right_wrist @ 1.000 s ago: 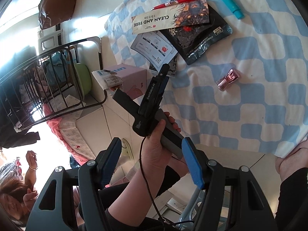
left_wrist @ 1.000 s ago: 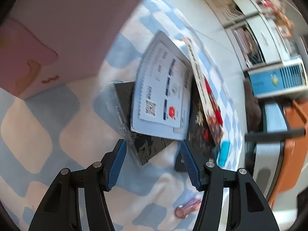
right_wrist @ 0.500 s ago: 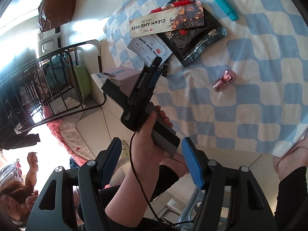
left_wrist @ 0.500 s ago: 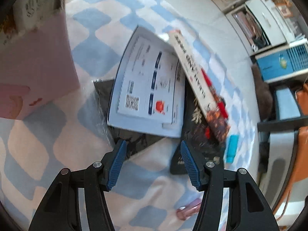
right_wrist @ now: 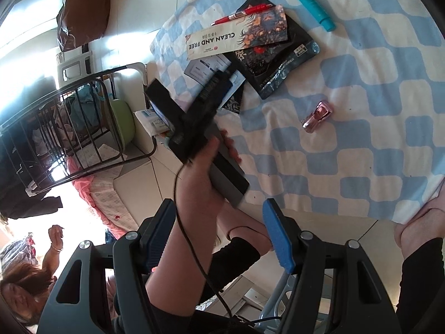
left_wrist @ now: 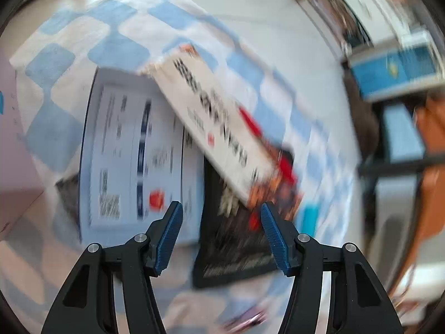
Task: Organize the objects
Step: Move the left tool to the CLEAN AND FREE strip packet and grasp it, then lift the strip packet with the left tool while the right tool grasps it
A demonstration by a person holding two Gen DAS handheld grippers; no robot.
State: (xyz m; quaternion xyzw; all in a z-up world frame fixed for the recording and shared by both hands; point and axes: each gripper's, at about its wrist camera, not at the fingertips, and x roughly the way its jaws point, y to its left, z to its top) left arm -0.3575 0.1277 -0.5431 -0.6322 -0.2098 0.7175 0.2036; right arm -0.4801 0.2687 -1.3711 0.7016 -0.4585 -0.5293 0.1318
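Observation:
On a blue-and-white checked cloth (right_wrist: 361, 139) lie a white leaflet (left_wrist: 133, 161), a long "CLEAN AND FREE" box (right_wrist: 236, 39), a black printed packet (right_wrist: 281, 58), a red pen (right_wrist: 242, 14), a teal tube (right_wrist: 317, 11) and a small pink shiny case (right_wrist: 318, 117). My left gripper (left_wrist: 221, 220) hangs open just above the leaflet's edge and the black packet (left_wrist: 236, 236), with nothing between its pads. The right wrist view shows it in a hand (right_wrist: 200, 172), pointing down at the leaflet. My right gripper (right_wrist: 219, 217) is open and empty, held back off the near edge of the cloth.
A pink carton (left_wrist: 14, 153) stands left of the leaflet. A black wire rack (right_wrist: 69, 125) and a green bowl (right_wrist: 122, 119) sit beyond the cloth's left side. A foot (right_wrist: 417, 222) rests at the cloth's right corner. Another person (right_wrist: 22, 292) is at the lower left.
The left gripper has swept across the cloth, away from the pink carton and toward the leaflet, box and black packet, which now look larger and blurred. The right gripper has stayed put.

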